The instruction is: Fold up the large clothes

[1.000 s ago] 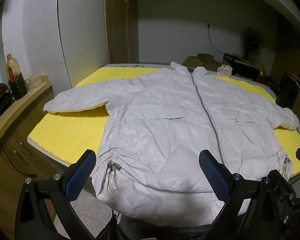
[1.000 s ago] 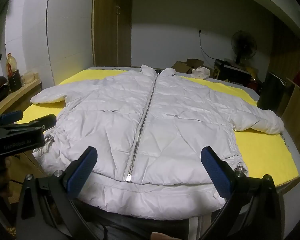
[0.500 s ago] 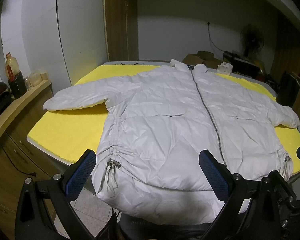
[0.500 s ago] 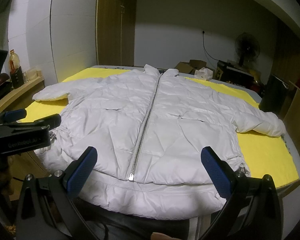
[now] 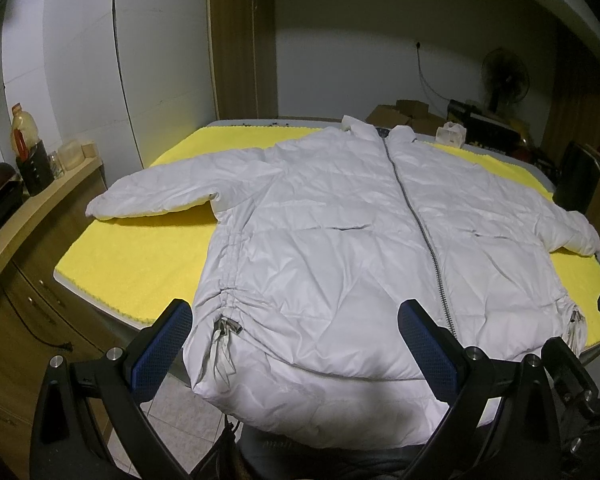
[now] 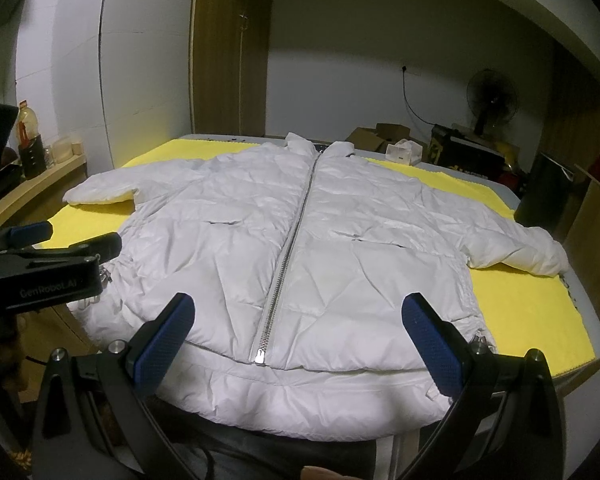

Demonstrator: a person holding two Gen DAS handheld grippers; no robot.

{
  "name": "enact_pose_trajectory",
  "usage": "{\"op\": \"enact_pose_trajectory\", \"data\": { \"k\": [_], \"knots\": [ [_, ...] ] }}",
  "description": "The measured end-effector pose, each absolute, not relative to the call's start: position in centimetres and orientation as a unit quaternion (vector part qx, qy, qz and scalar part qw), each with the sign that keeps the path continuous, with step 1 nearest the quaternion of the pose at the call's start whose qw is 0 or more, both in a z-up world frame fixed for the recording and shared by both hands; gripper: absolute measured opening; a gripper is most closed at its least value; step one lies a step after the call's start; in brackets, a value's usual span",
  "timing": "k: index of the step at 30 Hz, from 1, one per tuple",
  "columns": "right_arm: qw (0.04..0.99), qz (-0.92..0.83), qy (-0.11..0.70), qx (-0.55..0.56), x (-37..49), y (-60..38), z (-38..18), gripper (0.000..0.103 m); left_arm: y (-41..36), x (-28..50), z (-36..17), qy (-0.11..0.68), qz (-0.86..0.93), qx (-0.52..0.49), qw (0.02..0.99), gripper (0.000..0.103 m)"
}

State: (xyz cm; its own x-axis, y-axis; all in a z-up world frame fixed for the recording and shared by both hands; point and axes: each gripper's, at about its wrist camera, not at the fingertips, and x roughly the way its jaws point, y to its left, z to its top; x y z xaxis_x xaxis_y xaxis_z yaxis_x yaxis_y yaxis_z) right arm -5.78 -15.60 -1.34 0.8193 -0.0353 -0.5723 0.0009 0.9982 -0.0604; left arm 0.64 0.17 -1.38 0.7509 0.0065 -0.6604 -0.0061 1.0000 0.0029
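Only from right wrist: left claw [image 6: 66, 236] beside jacket [image 6: 300, 264].

Standing fan [image 6: 491, 96], cardboard boxes [image 6: 380, 136], oil bottle [image 5: 22, 134]

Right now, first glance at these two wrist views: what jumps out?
A big white puffer jacket lies zipped and spread flat, front up, over a bright yellow mat on the table, sleeves out to both sides and hem hanging over the near edge. Low in each view, the left hand-held gripper and right hand-held gripper are wide open just short of the hem, holding nothing. A standing fan is by the far wall, at right.
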Motion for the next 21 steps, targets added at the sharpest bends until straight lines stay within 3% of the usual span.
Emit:
{"op": "enact_pose_trajectory", "data": {
  "k": [21],
  "knots": [
    [0.953, -0.011, 0.300, -0.030, -5.78, -15.78, -1.25, 0.103, 0.43, 0.59, -1.44, 0.354, 0.005, -0.003, 0.935, 0.103]
  ]
}}
